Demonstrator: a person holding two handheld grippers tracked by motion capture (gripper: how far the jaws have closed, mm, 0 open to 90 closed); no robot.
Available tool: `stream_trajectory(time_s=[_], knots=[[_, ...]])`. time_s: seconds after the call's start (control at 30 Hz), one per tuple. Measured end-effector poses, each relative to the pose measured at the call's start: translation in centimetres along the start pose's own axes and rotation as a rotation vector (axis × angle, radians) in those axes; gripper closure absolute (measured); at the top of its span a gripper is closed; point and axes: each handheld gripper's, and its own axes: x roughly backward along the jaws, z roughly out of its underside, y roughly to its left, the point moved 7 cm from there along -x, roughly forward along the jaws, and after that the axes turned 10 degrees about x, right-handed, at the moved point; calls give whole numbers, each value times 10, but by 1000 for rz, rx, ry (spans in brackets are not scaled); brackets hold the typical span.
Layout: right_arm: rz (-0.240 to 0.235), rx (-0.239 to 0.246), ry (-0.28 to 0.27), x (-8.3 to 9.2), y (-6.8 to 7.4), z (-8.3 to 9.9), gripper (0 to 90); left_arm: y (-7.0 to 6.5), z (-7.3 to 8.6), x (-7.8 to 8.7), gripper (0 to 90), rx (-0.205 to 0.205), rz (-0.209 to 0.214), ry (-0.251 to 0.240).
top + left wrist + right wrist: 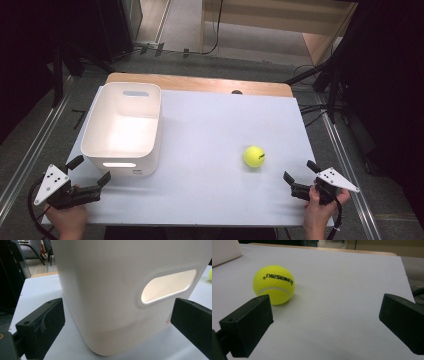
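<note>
From above, your left gripper sits jaws apart at the desk's near-left corner beside the white bin, your right gripper gapes near the tennis ball toward the near-right edge; each gripper view confirms 2 spread jaws.

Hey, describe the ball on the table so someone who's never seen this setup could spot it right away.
Start at the white table. A big white bin sits on its left side; the ball lies alone on the right side, just ahead of the right tongs. It is small, round and bright yellow, with black lettering.
</note>
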Motion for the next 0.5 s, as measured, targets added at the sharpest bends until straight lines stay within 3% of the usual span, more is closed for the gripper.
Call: stream_trajectory(time_s=[0.17,0.5], knots=[[-3,25,9,-2,1,0,0,-1,0,0,0,-1,3,-2],[0,13,30,-3,1,1,0,-2,1,-1,0,-4,4,5]])
